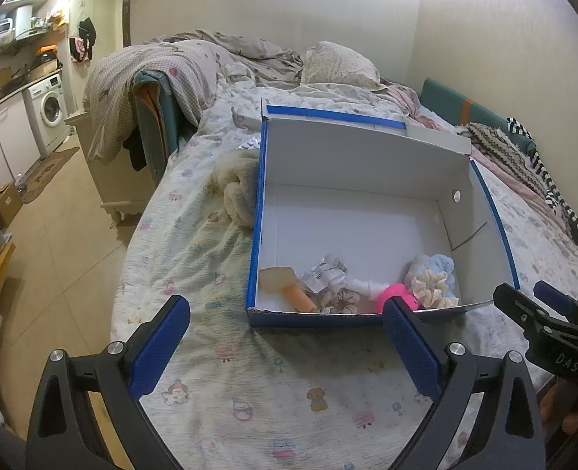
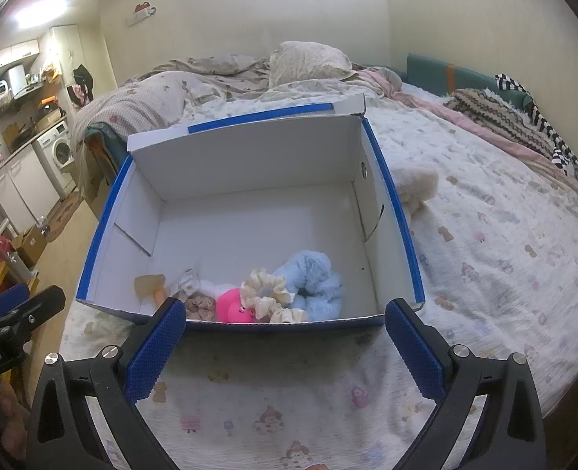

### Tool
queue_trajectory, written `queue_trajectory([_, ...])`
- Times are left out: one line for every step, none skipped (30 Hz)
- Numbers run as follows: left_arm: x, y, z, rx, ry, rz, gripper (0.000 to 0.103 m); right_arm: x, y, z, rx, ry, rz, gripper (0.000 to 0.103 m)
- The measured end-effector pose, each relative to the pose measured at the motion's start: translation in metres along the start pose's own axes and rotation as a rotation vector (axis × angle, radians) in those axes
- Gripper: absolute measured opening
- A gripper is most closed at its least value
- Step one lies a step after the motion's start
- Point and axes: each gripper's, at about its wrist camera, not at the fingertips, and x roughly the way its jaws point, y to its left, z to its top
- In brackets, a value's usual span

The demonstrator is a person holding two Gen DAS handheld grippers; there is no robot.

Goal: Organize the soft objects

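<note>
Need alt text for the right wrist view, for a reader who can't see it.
An open blue-and-white cardboard box sits on a bed, holding a blue fluffy scrunchie, a cream scrunchie and a pink toy along its near side. The right gripper is open and empty in front of the box.

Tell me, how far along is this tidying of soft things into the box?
Mostly done, it seems. Already lying in the blue-edged white cardboard box: a fluffy light-blue scrunchie, a cream frilled scrunchie, a bright pink soft toy and some smaller pieces. In hand: nothing; the left gripper and right gripper are both open and empty. Left: a cream fuzzy plush item on the patterned bedsheet, beside the box.
</note>
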Motion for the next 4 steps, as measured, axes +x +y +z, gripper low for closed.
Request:
queue_trajectory([-0.0006, 0.0003, 0.0001, 0.001, 0.000, 0.001, 0.099, 0.0000, 0.0001, -0.0001, 0.000, 0.000, 0.001, 0.103])
queue_trajectory([0.0000, -0.0001, 0.0002, 0.002, 0.001, 0.002, 0.099, 0.0000, -0.0001, -0.0001, 0.000, 0.000, 0.000, 0.103])
queue_trajectory([0.0003, -0.0005, 0.0003, 0.004, 0.002, 0.003, 0.099, 0.0000, 0.0002, -0.0001, 0.000, 0.000, 0.000, 0.103])
queue_trajectory([0.0006, -0.0009, 0.0002, 0.006, 0.003, -0.001, 0.099, 0.0000, 0.0002, -0.0001, 0.000, 0.000, 0.000, 0.103])
